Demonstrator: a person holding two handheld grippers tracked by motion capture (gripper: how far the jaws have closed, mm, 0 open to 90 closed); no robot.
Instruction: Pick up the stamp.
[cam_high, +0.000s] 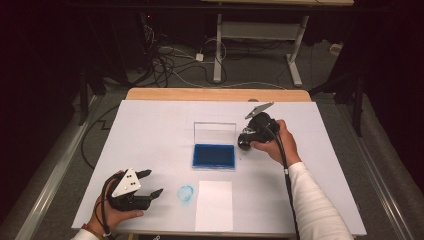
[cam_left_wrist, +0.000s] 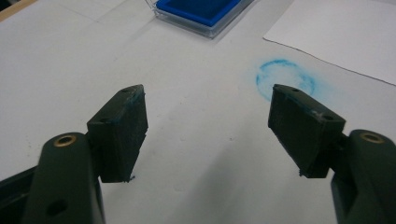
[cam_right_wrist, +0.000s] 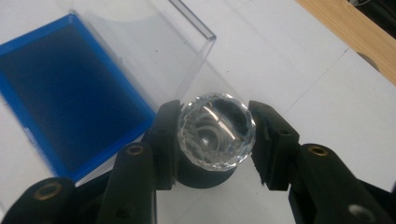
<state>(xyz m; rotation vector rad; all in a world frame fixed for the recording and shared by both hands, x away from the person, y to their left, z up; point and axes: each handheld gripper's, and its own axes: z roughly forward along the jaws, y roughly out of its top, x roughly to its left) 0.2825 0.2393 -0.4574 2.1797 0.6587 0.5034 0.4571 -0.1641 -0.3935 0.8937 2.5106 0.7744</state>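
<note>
My right gripper (cam_high: 248, 137) is shut on a stamp (cam_right_wrist: 215, 133) with a faceted clear knob and a round black base; its jaws press the knob from both sides. It hangs just right of the blue ink pad (cam_high: 213, 155), beside the pad's upright clear lid (cam_high: 215, 132). The pad (cam_right_wrist: 65, 98) lies open at the left of the right gripper view. My left gripper (cam_high: 155, 181) rests near the front left of the table, open with nothing between its jaws. A blue ring-shaped ink mark (cam_left_wrist: 285, 77) lies just beyond its right jaw.
A blank white sheet of paper (cam_high: 214, 205) lies at the front edge, right of the ink mark (cam_high: 186, 194). A white cover (cam_high: 150, 130) spans the table; its wooden far edge (cam_high: 215, 94) shows behind. Beyond it are floor cables and a desk frame.
</note>
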